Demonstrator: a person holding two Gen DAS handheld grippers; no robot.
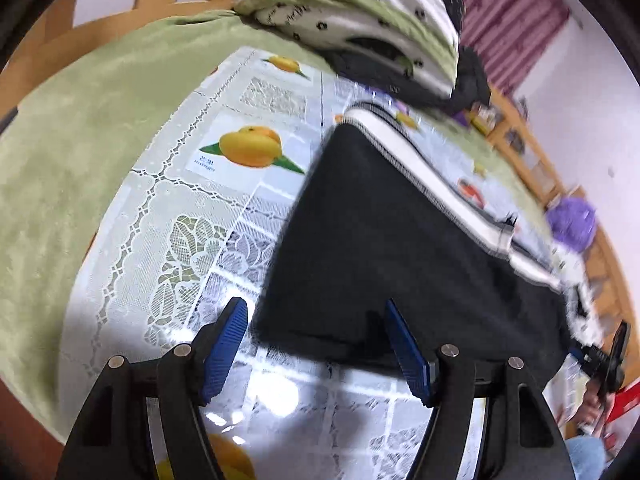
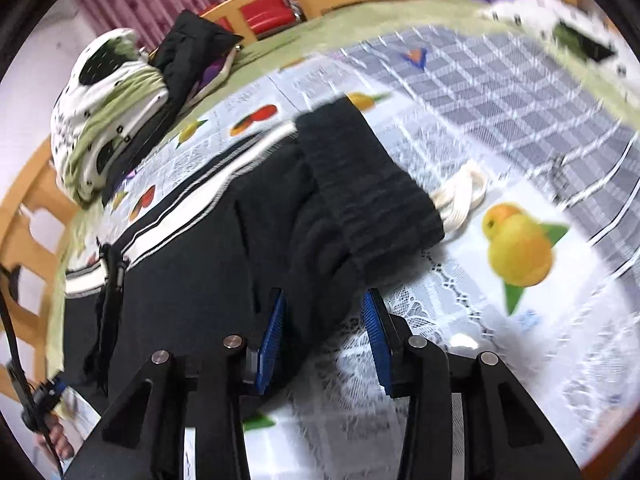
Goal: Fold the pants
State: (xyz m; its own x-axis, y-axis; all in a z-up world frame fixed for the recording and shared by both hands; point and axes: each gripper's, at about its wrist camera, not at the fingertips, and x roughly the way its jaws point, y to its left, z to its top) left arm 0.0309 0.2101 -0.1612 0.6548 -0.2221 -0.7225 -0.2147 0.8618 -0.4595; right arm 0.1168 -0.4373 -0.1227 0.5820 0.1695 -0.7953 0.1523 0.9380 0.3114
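- The left gripper (image 1: pixel 316 344) sits at the bottom of its frame, its ribbed blue pads (image 1: pixel 224 354) spread wide and gripping nothing; the right pad overlaps the near edge of the pants (image 1: pixel 384 248), the left one hangs over bare cloth.
- The right gripper (image 2: pixel 324 334), low in its view, stands partly open, jaws either side of a dark fold without pressing on it.
- The pants are matte black knit, lying flat as a broad wedge from centre toward the right of the left view, with a white striped band (image 1: pixel 424 168) along the upper edge.
- In the right view a ribbed black waistband (image 2: pixel 372 184) sits at centre, a cream drawstring (image 2: pixel 460 196) spilling just beside it.
- Beneath lies a glossy lace-patterned tablecloth (image 1: pixel 176 248) printed with yellow fruit (image 1: pixel 252 146); open cloth lies left of the pants.
- A bunched white-and-green bundle (image 1: pixel 360 12) lies at the top, well apart.
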